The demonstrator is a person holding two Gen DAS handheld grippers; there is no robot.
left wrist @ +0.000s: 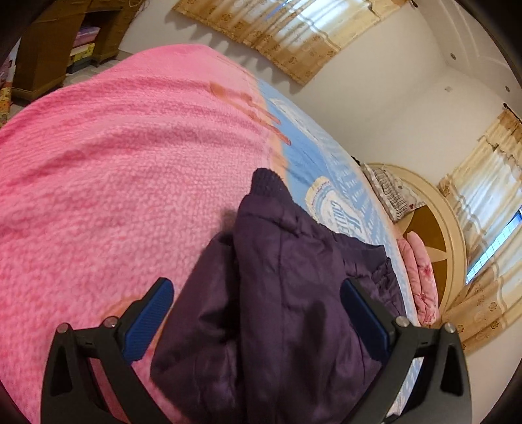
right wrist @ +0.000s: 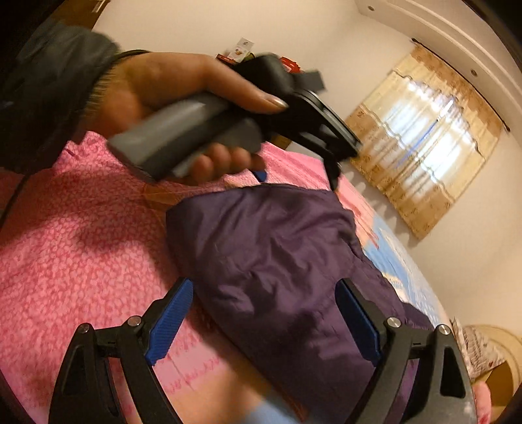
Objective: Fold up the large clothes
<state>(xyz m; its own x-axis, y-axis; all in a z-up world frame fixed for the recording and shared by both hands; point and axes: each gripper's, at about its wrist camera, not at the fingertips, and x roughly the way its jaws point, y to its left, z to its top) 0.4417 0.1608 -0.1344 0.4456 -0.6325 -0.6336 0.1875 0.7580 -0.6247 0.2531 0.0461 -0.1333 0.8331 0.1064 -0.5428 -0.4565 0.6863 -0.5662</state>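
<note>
In the left wrist view, the left gripper (left wrist: 256, 295) has black arms with blue ribbed pads, and its tongs stand wide apart with nothing pressed between them. Below and between them lies the dark purple quilted jacket (left wrist: 287, 293), from the centre of the picture down to 6 o'clock. Its knitted cuff (left wrist: 266, 182) points up toward 12 o'clock. The jacket rests on the fluffy pink blanket (left wrist: 114, 163), which fills the side from 7 to 11 o'clock. At 2 o'clock the light blue printed bed sheet (left wrist: 329, 169) shows beside the blanket. Beige patterned curtains (left wrist: 287, 29) hang at 12 o'clock.

In the right wrist view, the right gripper (right wrist: 264, 306) has its tongs wide apart too, and the pads do not touch the cloth. The purple jacket (right wrist: 277, 261) lies as a folded bundle from the centre toward 5 o'clock, on the pink blanket (right wrist: 81, 248). At 10 to 12 o'clock the person's left hand (right wrist: 169, 98), in a dark sleeve (right wrist: 49, 84), holds the grey handle of the left gripper above the far edge of the jacket; the picture there is blurred.
</note>
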